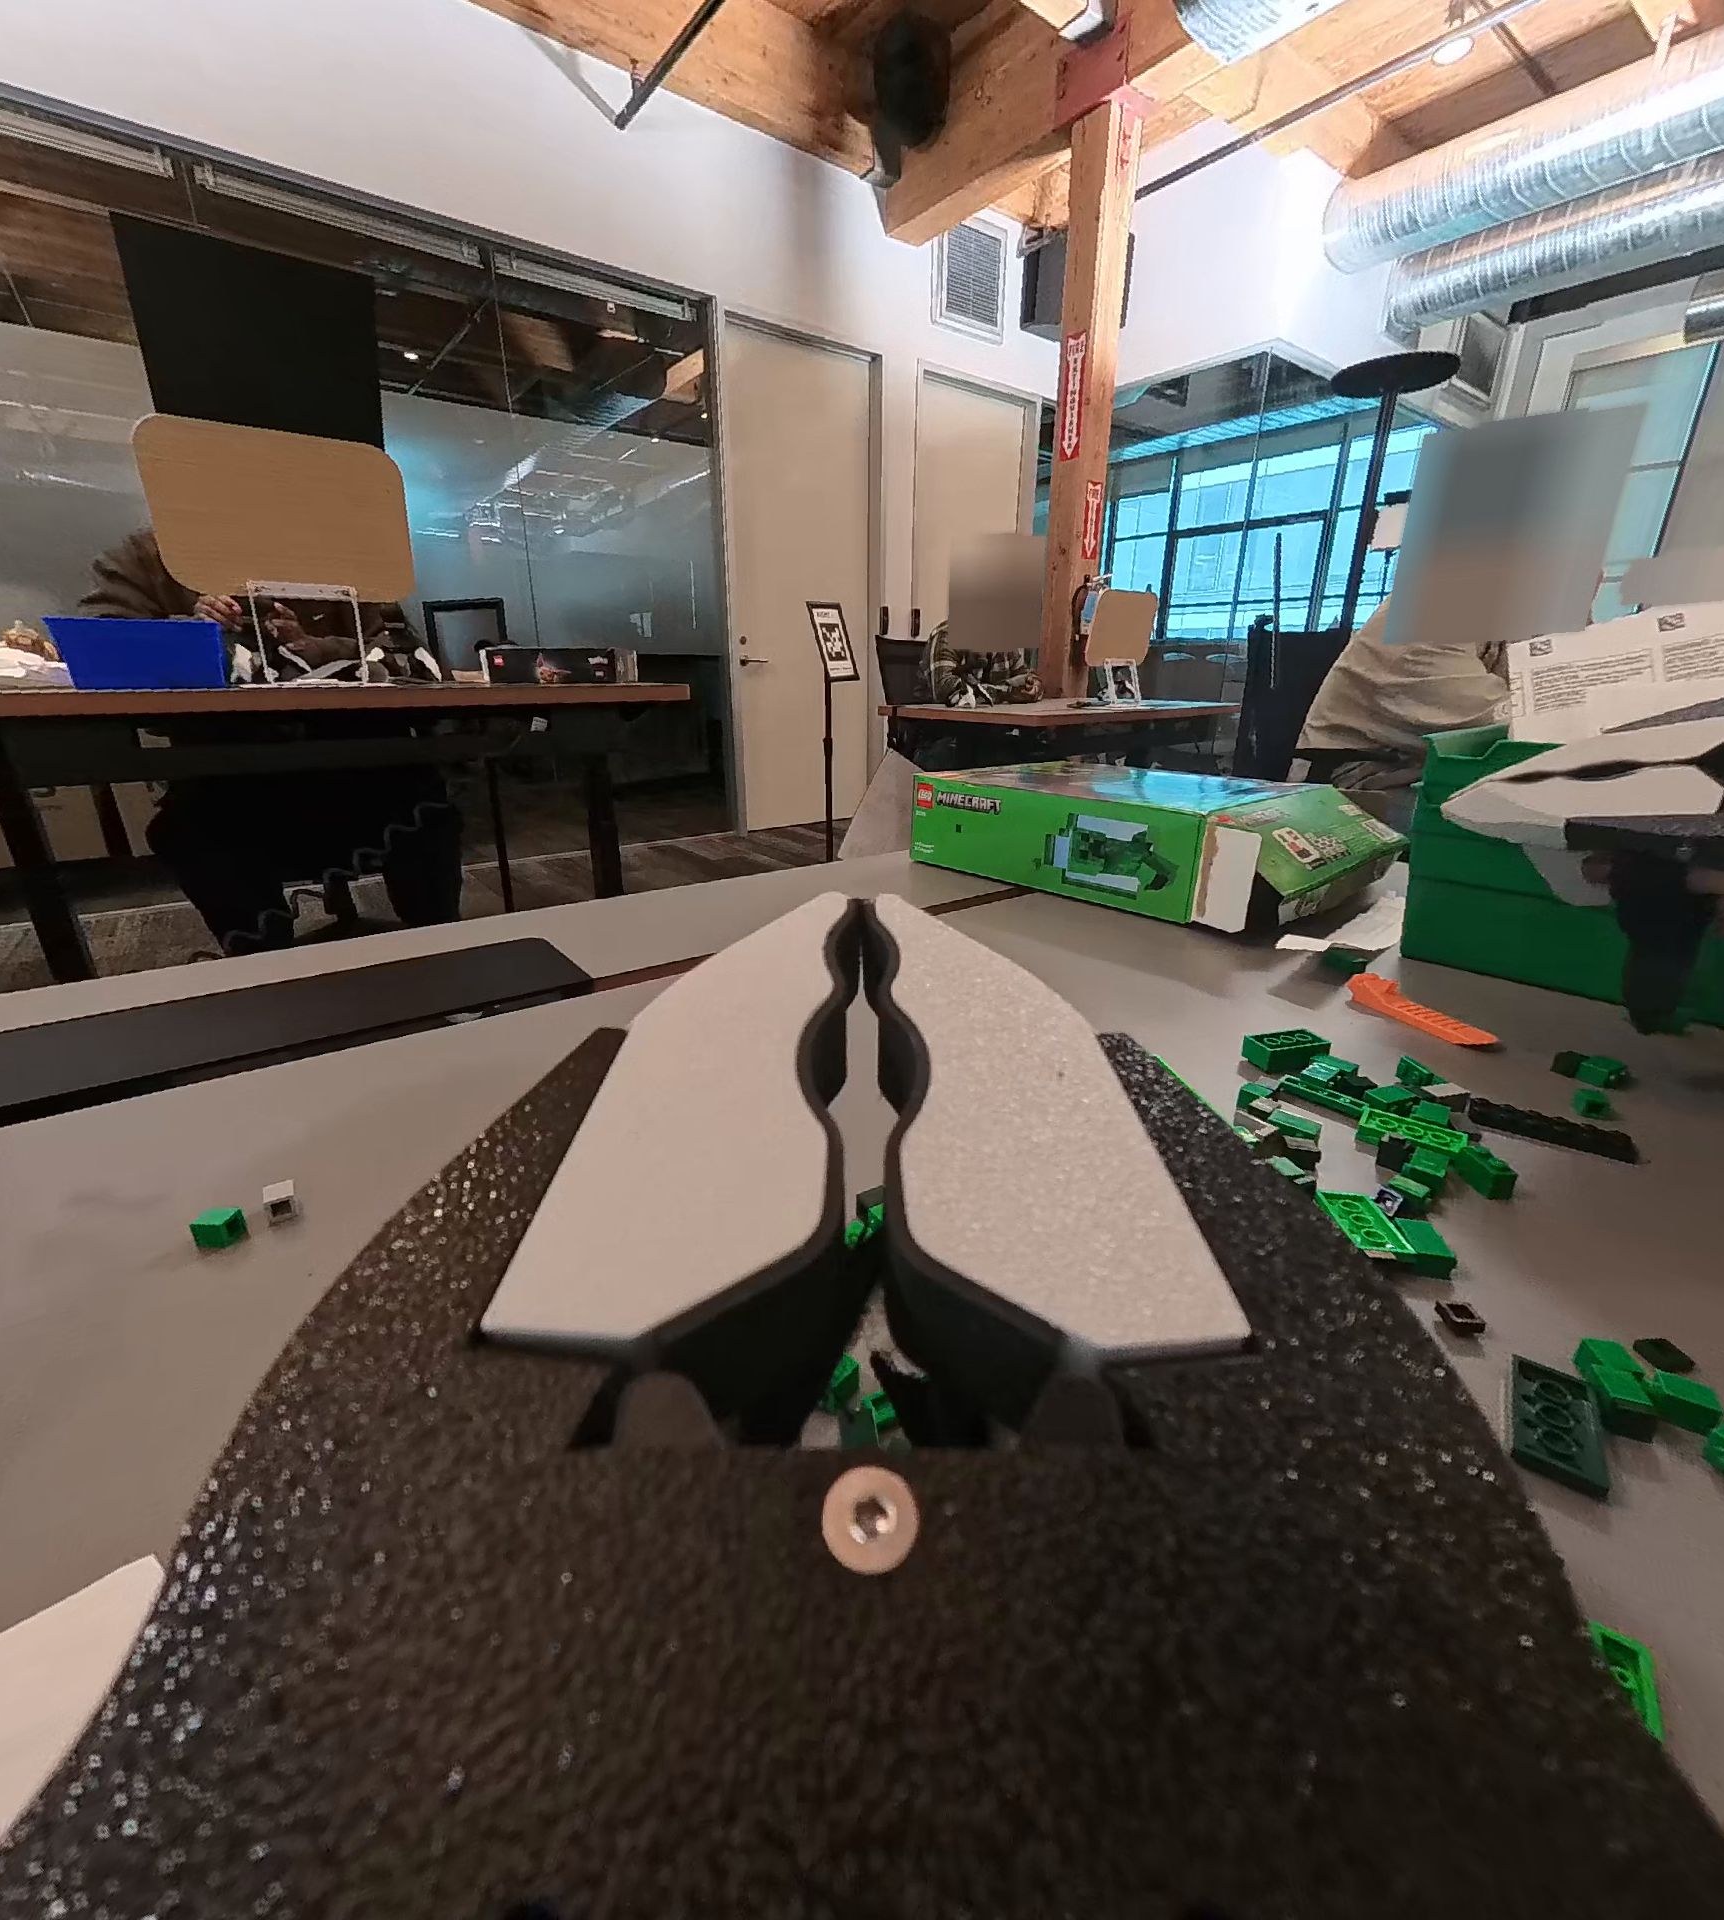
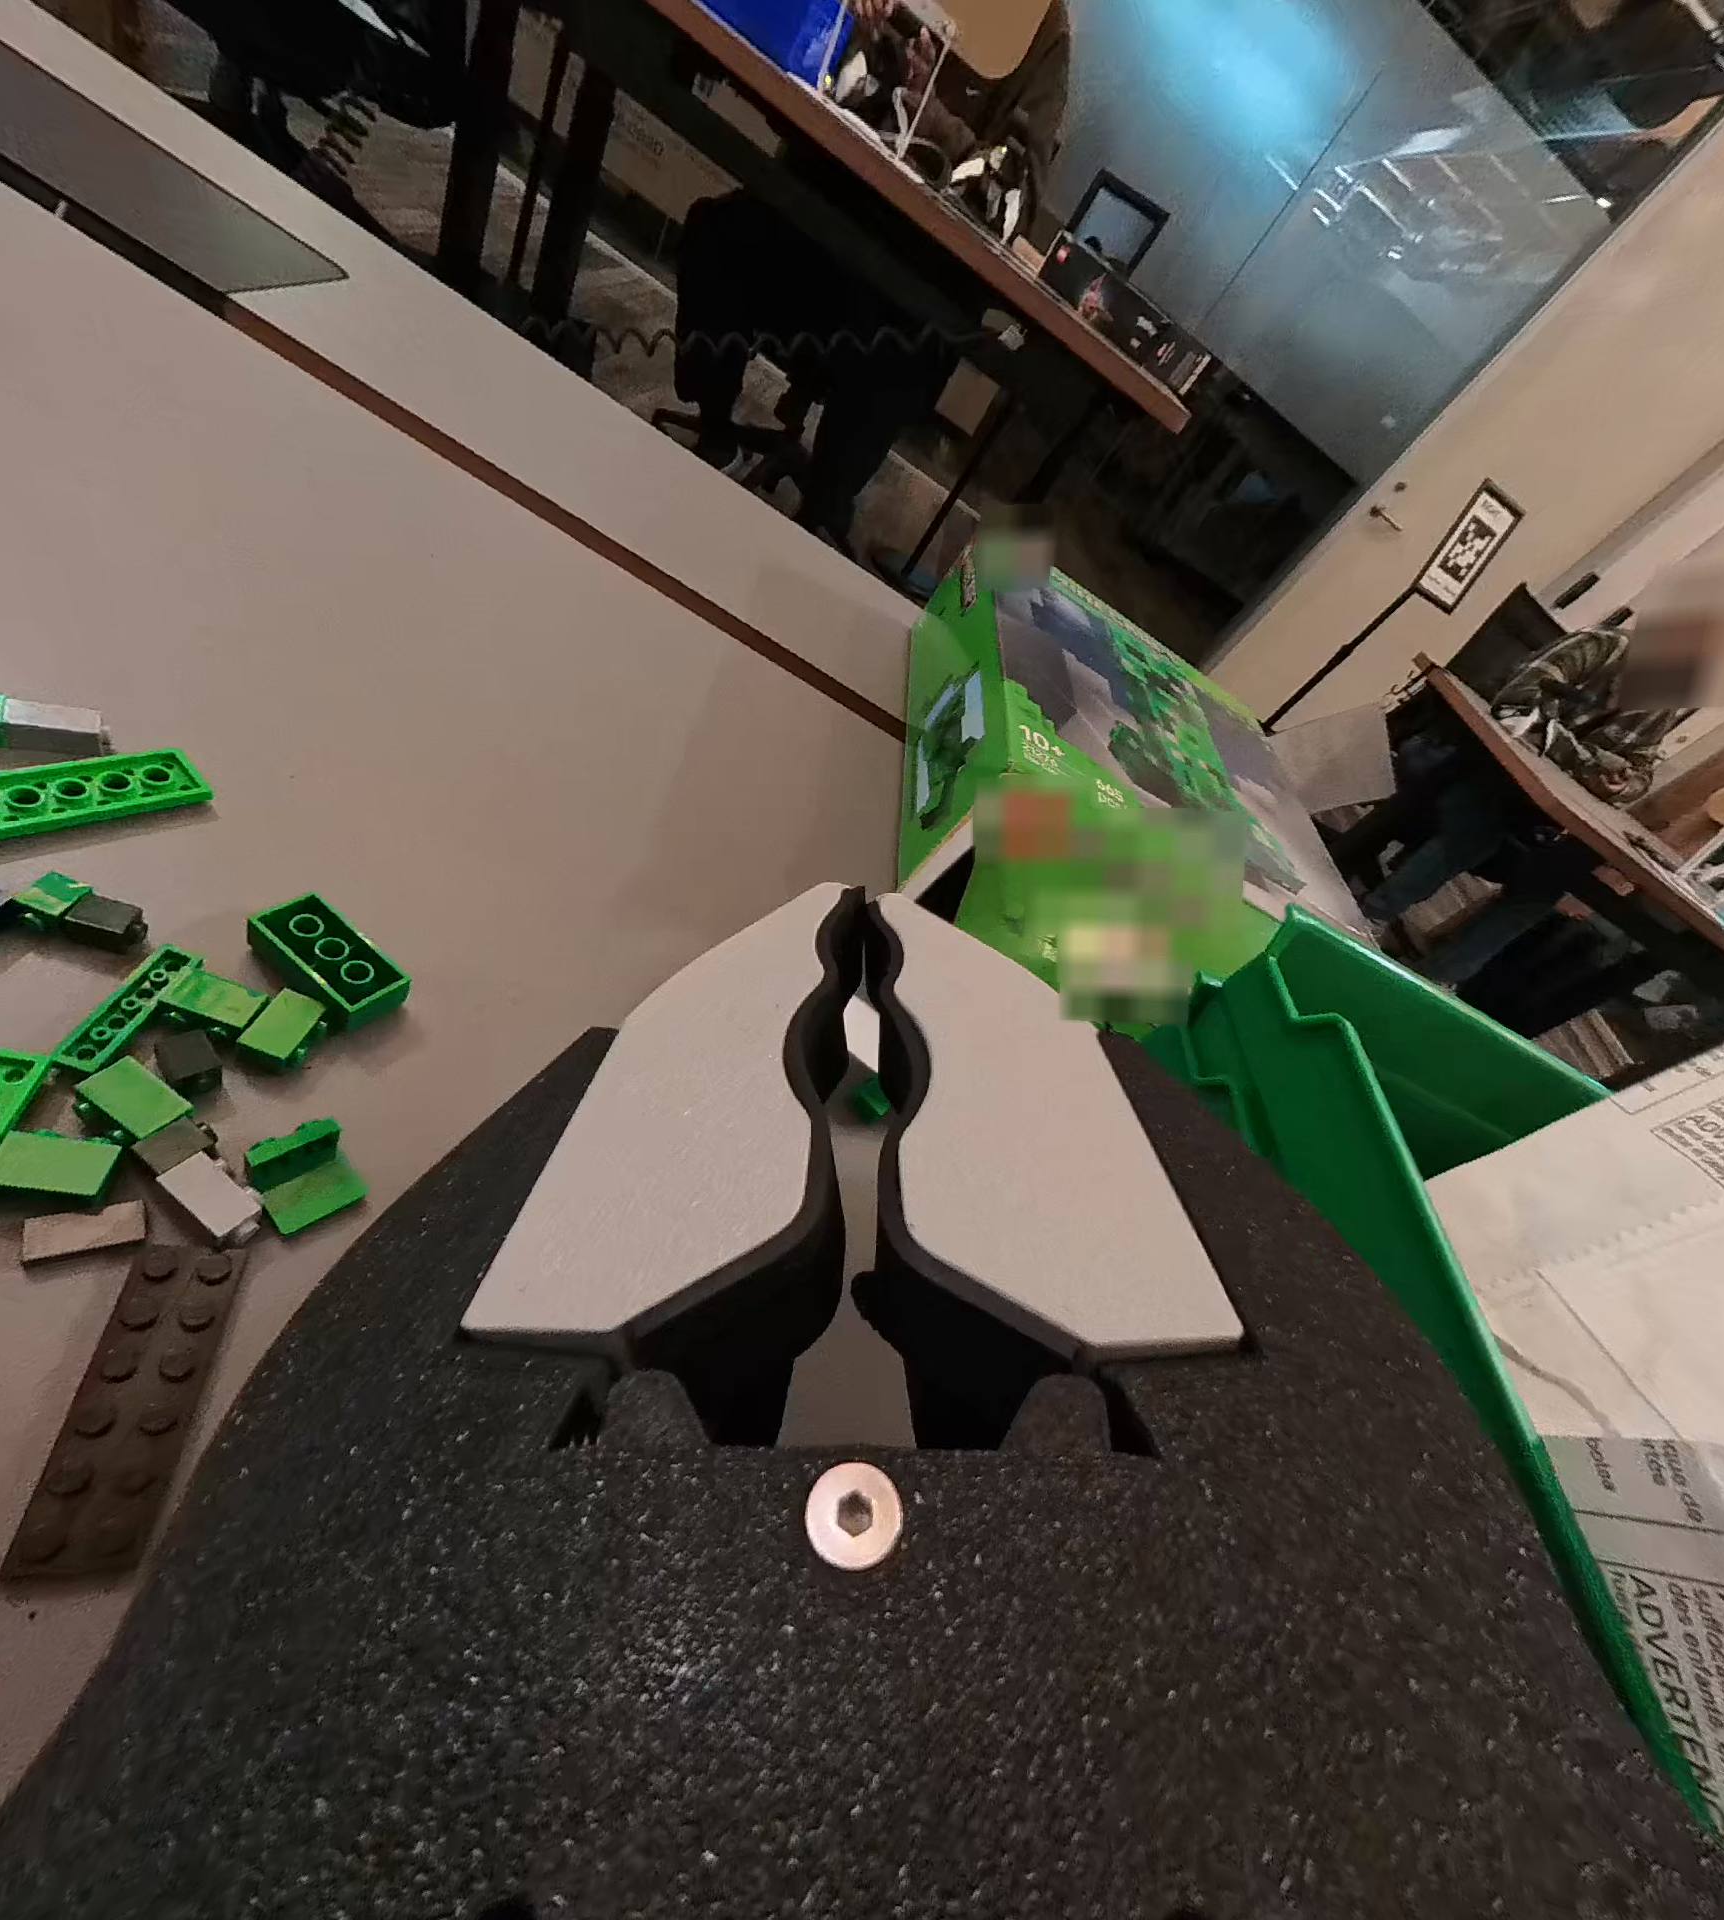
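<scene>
My left gripper (image 1: 863,920) is shut and empty, held low over a grey table (image 1: 422,1247). Loose green and black toy bricks (image 1: 1398,1143) lie just to its right, and some lie under it. My right gripper (image 2: 863,920) is also shut and empty. It also shows in the left wrist view (image 1: 1460,810) at the far right, above the table. A small green brick (image 2: 868,1099) shows through the gap between its fingers, lying on the table beyond. A spread of green bricks and plates (image 2: 151,1039) lies to its left.
A green toy box (image 1: 1128,847) lies open-ended at the back. A green bin (image 2: 1357,1070) holding white paper bags (image 2: 1668,1299) stands on the right. An orange brick separator (image 1: 1419,1013), two stray small bricks (image 1: 217,1226) and a black mat (image 1: 245,1013) are on the table. People sit at other tables behind. Tip to tip, the grippers are about 35 cm apart.
</scene>
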The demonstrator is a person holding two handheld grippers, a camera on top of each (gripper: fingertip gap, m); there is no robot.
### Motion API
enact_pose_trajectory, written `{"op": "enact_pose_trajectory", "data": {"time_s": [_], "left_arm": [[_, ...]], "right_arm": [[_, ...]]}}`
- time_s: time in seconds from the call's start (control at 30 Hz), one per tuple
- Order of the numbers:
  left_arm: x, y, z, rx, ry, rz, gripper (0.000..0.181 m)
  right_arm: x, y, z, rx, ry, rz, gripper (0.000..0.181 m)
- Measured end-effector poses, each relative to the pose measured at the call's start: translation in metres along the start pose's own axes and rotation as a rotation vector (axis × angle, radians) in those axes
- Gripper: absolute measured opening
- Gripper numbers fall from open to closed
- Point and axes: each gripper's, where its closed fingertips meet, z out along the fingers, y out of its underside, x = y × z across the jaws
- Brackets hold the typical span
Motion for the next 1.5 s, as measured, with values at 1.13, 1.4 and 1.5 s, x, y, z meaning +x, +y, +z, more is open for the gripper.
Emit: {"op": "enact_pose_trajectory", "data": {"time_s": [1.13,1.4,1.5], "left_arm": [[-0.002,0.000,0.000,0.003,-0.003,-0.020,0.000],[-0.003,0.000,-0.001,0.005,-0.003,-0.027,0.000],[-0.003,-0.001,-0.001,0.006,-0.004,-0.028,0.000]], "right_arm": [[-0.015,-0.001,0.005,-0.005,-0.029,-0.077,0.000],[-0.016,-0.001,0.006,-0.008,-0.030,-0.079,0.000],[-0.017,0.000,0.006,-0.005,-0.048,-0.033,0.000]]}}
